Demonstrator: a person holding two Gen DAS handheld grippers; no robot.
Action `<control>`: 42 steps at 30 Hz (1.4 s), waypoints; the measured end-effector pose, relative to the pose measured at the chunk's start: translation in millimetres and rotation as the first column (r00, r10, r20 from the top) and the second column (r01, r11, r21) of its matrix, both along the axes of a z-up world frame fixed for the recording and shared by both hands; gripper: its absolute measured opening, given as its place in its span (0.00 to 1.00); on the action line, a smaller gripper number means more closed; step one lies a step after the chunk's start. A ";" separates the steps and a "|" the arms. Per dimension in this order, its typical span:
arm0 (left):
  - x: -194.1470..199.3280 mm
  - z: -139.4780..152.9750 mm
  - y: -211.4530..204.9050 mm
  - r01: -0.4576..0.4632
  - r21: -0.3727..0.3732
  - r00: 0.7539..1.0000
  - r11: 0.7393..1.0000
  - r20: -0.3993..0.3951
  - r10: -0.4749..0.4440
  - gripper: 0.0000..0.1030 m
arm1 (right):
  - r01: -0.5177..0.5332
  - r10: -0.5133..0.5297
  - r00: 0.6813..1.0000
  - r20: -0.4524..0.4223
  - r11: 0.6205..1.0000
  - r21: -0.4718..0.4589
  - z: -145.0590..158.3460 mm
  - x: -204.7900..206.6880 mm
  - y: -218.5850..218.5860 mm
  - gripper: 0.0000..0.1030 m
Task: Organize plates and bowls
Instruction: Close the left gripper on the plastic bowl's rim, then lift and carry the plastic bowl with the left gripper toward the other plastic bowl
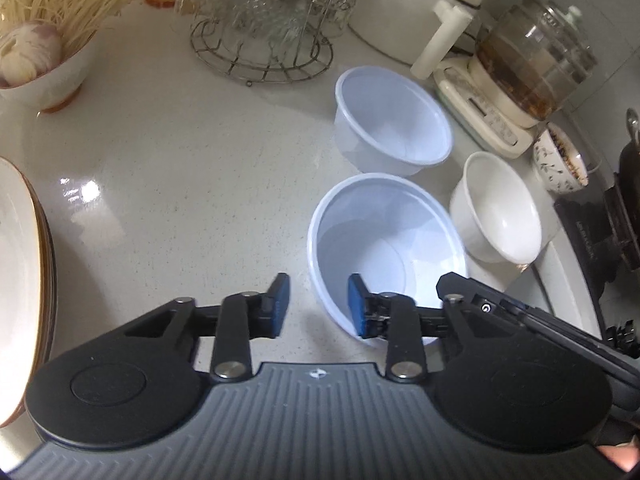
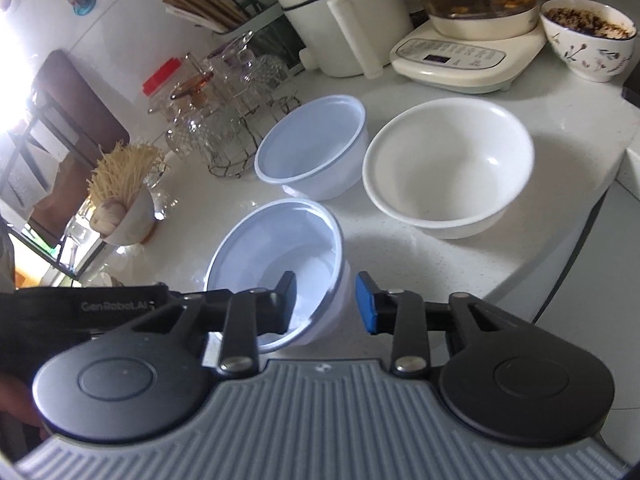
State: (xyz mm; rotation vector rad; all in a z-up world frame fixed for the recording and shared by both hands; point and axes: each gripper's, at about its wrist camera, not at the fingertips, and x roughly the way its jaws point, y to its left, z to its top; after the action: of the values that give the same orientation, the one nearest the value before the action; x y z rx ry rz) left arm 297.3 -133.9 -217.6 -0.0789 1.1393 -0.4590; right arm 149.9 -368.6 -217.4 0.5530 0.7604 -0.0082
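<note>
Two translucent white plastic bowls stand on the pale counter, a near bowl [image 1: 380, 232] [image 2: 280, 240] and a far bowl [image 1: 392, 120] [image 2: 316, 148]. A white ceramic bowl [image 1: 500, 208] [image 2: 452, 168] sits to their right. My left gripper [image 1: 318, 304] straddles the near bowl's left wall, one blue pad outside and one inside, with a gap showing. My right gripper [image 2: 326, 300] straddles the same bowl's right wall, its left finger inside and its right pad close to the outside. Neither pair of pads presses on the wall. A stack of plates [image 1: 16, 280] lies at the far left.
Behind the bowls stand a wire rack of glasses [image 1: 264, 28], a white appliance [image 1: 408, 8] and a glass kettle on a cream base [image 1: 528, 60]. A bowl of enoki mushrooms and garlic [image 1: 40, 60] is back left. A patterned bowl [image 2: 588, 40] and the counter's edge [image 2: 580, 260] lie right.
</note>
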 end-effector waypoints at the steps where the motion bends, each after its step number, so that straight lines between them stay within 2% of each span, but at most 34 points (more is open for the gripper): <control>1: 1.4 0.0 0.5 -0.001 -0.002 1.000 1.000 -0.002 0.001 0.26 | -0.010 0.010 1.000 -0.001 1.000 -0.004 -0.6 1.7 1.6 0.27; 3: 1.3 0.7 0.8 -0.002 -0.002 1.000 1.000 0.004 0.002 0.19 | -0.030 0.029 1.000 -0.005 0.999 -0.016 -0.8 3.8 4.9 0.20; 5: 1.1 2.0 -0.7 0.002 0.017 1.000 1.000 0.014 -0.002 0.17 | -0.039 0.039 0.999 -0.004 0.999 -0.027 0.3 3.9 6.9 0.19; 14: -0.9 21.4 14.3 -0.020 -0.004 1.000 1.000 0.012 0.020 0.16 | -0.087 0.087 0.996 0.029 0.996 -0.032 17.0 4.9 13.7 0.17; 24: -2.7 49.2 61.3 -0.145 -0.054 0.989 0.988 0.028 0.147 0.16 | -0.189 0.191 0.979 0.069 0.981 -0.037 35.9 28.8 43.7 0.17; 29: 0.5 44.6 83.6 -0.213 -0.053 0.977 0.976 0.013 0.214 0.16 | -0.248 0.251 0.967 0.049 0.967 -0.056 29.7 42.0 63.6 0.17; 42: 5.6 18.4 96.9 -0.241 -0.009 0.970 0.971 0.019 0.241 0.16 | -0.284 0.285 0.959 -0.005 0.956 -0.073 5.9 52.9 82.6 0.18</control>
State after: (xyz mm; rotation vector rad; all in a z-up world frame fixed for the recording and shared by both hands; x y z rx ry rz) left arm 302.9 -37.1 -199.2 -0.2161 1.0920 -0.2468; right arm 202.8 -286.1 -211.5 0.3704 0.8253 0.2319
